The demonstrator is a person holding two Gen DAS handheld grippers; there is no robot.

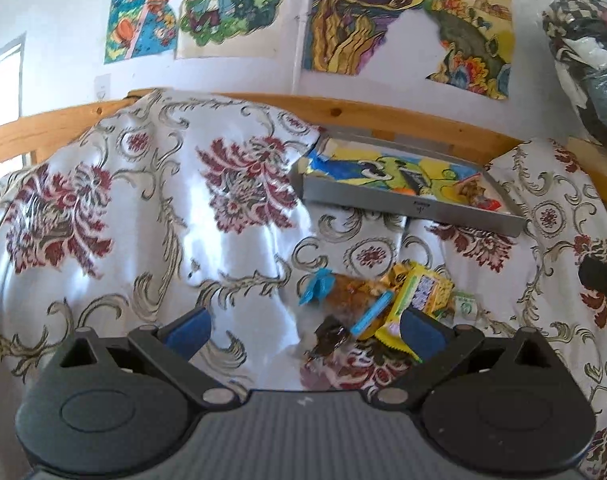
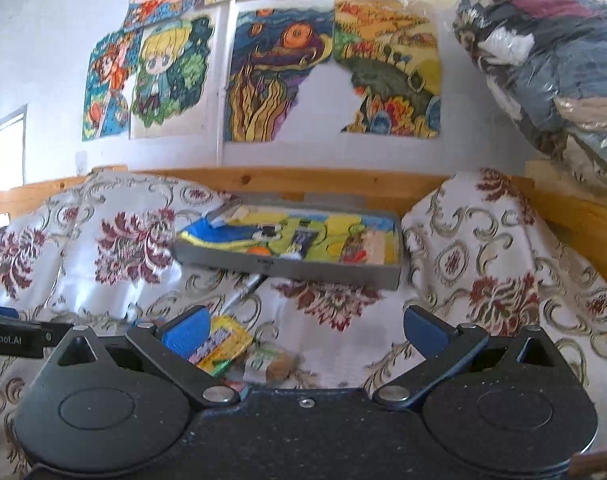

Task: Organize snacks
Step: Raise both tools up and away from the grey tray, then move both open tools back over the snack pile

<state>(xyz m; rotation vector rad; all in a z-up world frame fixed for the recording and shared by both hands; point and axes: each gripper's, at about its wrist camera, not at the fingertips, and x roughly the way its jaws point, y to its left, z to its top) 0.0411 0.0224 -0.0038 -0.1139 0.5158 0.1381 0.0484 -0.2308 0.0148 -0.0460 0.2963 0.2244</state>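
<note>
A small heap of snacks lies on the floral cloth: a yellow packet (image 1: 417,294), a brown snack with blue wrapper ends (image 1: 343,296), a dark chocolate-coloured wrapper (image 1: 330,336) and a small green-white packet (image 1: 465,305). My left gripper (image 1: 305,330) is open just short of the heap, with its right finger against the yellow packet. A grey tray (image 1: 415,204) with a colourful lining sits behind, holding an orange piece. In the right wrist view my right gripper (image 2: 305,330) is open; the yellow packet (image 2: 223,344) and a pale packet (image 2: 271,362) lie near its left finger. The tray (image 2: 287,268) is ahead.
A wooden rail (image 2: 323,184) runs behind the cloth-covered surface, with colourful pictures on the wall above. A bag of folded clothes (image 2: 551,64) sits at the upper right. The other gripper's tip (image 2: 19,336) shows at the left edge. A silver pen (image 2: 245,290) lies before the tray.
</note>
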